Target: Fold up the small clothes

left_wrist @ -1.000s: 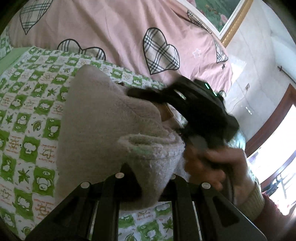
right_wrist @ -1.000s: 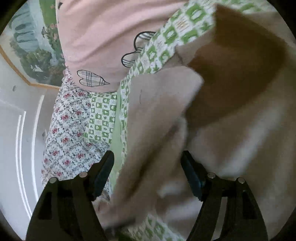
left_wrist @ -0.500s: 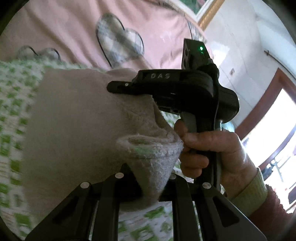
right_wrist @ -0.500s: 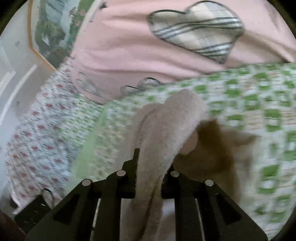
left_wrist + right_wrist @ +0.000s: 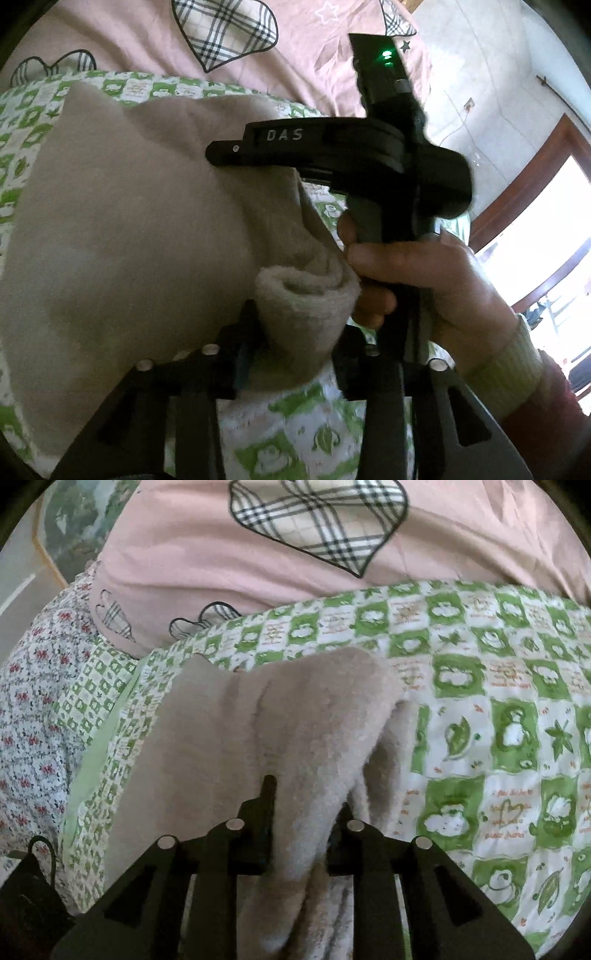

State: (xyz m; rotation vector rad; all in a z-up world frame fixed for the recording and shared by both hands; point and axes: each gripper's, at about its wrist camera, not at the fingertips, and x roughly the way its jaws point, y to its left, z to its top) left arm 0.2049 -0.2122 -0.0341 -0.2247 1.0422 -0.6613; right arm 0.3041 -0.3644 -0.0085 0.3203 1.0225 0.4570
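Green-checked bedspread [image 5: 480,716] under us, pink heart quilt [image 5: 207,554] behind. Left to right: our left gripper [image 5: 301,343] clamped on rolled edge of beige fleece garment [image 5: 129,236] — raised above spread; our right gripper [image 5: 303,834] pinching another fold of it, right hand [image 5: 436,273] on handle.

We see a plain beige garment [image 5: 280,738] on a sheet [image 5: 498,709] checked green and white with small cartoon figures. Behind lies a pink quilt [image 5: 207,554] with black-and-white plaid hearts. Left of it, a white cloth [image 5: 29,709] carries small red flowers. Our grippers [image 5: 295,354] are black.
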